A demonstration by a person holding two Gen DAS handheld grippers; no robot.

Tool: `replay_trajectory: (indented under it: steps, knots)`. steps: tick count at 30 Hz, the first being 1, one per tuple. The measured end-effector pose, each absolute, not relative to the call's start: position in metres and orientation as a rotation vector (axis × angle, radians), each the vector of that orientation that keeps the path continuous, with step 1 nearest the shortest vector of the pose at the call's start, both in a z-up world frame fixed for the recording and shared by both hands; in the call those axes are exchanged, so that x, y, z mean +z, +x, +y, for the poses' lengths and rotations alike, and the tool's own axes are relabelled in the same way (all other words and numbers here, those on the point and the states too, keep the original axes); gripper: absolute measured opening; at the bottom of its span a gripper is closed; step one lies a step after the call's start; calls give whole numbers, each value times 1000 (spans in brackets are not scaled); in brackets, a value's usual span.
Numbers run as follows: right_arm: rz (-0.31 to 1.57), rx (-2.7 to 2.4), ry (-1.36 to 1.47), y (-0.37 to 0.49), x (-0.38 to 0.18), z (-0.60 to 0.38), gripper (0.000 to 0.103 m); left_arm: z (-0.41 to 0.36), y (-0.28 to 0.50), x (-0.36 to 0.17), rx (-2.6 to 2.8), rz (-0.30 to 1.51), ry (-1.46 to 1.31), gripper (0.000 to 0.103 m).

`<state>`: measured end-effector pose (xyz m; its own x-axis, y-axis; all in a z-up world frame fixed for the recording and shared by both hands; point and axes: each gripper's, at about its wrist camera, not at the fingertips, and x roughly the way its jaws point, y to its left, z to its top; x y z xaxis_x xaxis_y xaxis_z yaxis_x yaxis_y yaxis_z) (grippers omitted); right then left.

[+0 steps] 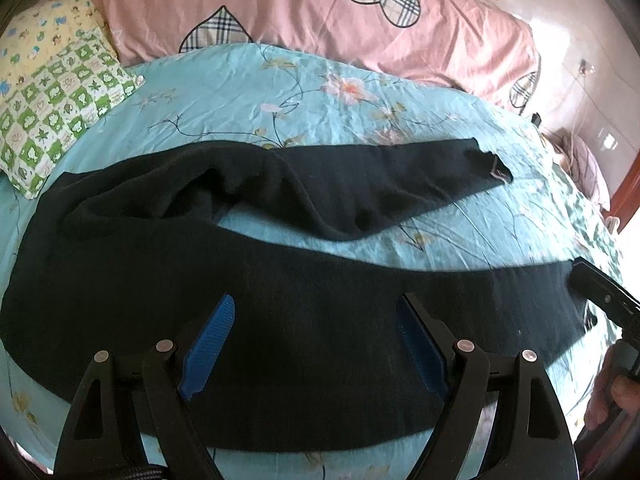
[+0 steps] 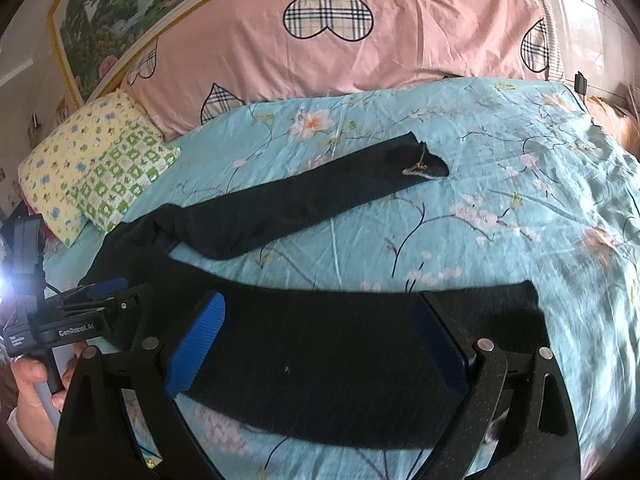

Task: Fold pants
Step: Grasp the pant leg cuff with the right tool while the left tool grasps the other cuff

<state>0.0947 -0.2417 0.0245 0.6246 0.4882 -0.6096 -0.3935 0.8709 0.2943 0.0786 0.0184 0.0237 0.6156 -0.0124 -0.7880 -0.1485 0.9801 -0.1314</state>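
Observation:
Black pants (image 1: 280, 280) lie spread on a blue floral bedsheet (image 1: 280, 92), their two legs apart in a V. My left gripper (image 1: 316, 312) is open above the near leg, close to the waist, its blue pads wide apart. My right gripper (image 2: 320, 312) is open above the same near leg (image 2: 340, 340), close to its cuff end. The far leg (image 2: 300, 196) runs up and to the right, with its cuff (image 2: 420, 166) turned open. The left gripper also shows at the left edge of the right wrist view (image 2: 100, 288), and the right gripper at the right edge of the left wrist view (image 1: 576, 272).
A pink quilt with plaid hearts (image 1: 320, 12) lies along the back of the bed. A yellow and green patterned pillow (image 1: 52, 92) sits at the back left. A framed picture (image 2: 120, 12) hangs on the wall behind. The bed's right edge (image 1: 592, 184) drops off to the floor.

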Motion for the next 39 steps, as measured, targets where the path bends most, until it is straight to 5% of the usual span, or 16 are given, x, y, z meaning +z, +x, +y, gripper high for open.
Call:
replay_trajectory:
  steps: [12, 21, 32, 34, 35, 36, 37, 39]
  knots:
    - [775, 500, 265, 147, 28, -257, 94, -11, 114, 40, -57, 836, 201, 84]
    - [886, 502, 490, 209, 6, -256, 79, -42, 136, 18, -340, 808, 655, 84]
    - [975, 443, 651, 270, -28, -256, 69, -22, 180, -22, -416, 922, 843, 83]
    - [964, 434, 675, 280, -31, -256, 55, -16, 191, -28, -415, 969, 815, 71]
    - [964, 428, 681, 283, -33, -257, 48, -13, 194, -29, -433, 990, 781, 57]
    - [969, 414, 688, 287, -35, -257, 29, -11, 196, -28, -461, 1016, 737, 38]
    - [972, 399, 702, 288, -37, -259, 10, -11, 196, -27, -476, 1029, 712, 31]
    - [961, 397, 713, 288, -36, -262, 8, -15, 189, -22, -480, 1016, 714, 11]
